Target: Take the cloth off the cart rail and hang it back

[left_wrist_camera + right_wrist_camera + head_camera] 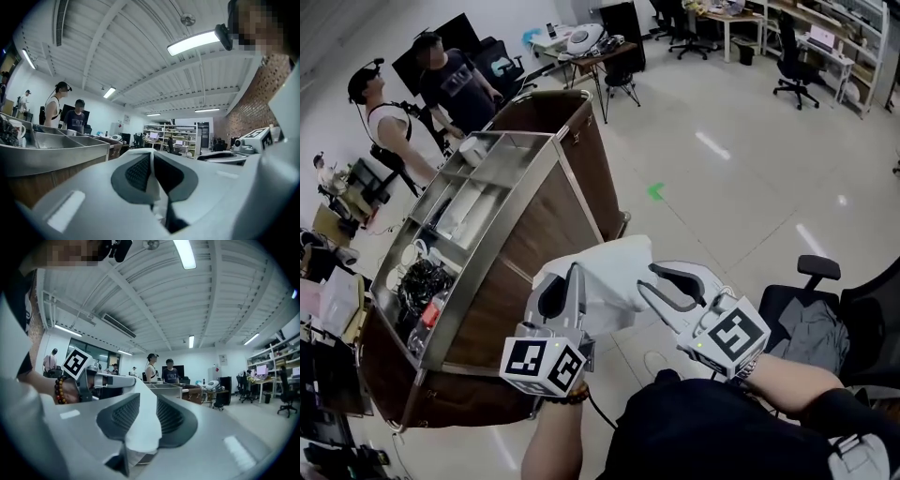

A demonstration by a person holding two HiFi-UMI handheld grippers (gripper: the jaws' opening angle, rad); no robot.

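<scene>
A white cloth [602, 274] hangs in the air between my two grippers, just off the near right side of the cart [536, 199]. My left gripper [572, 274] is shut on the cloth's left part; in the left gripper view a thin fold of cloth [151, 180] is pinched between the dark pads [138, 172]. My right gripper [647, 283] stands open at the cloth's right edge. In the right gripper view the cloth [143, 427] drapes loosely in the gap between the pads [171, 416]. The cart [164, 389] is wood-sided with a steel top tray.
The cart's tray holds compartments with cables and small items [422, 286]. Two people [450, 80] stand beyond the cart's far end. A black office chair with clothing [811, 314] is at my right. Desks and chairs [797, 56] line the back.
</scene>
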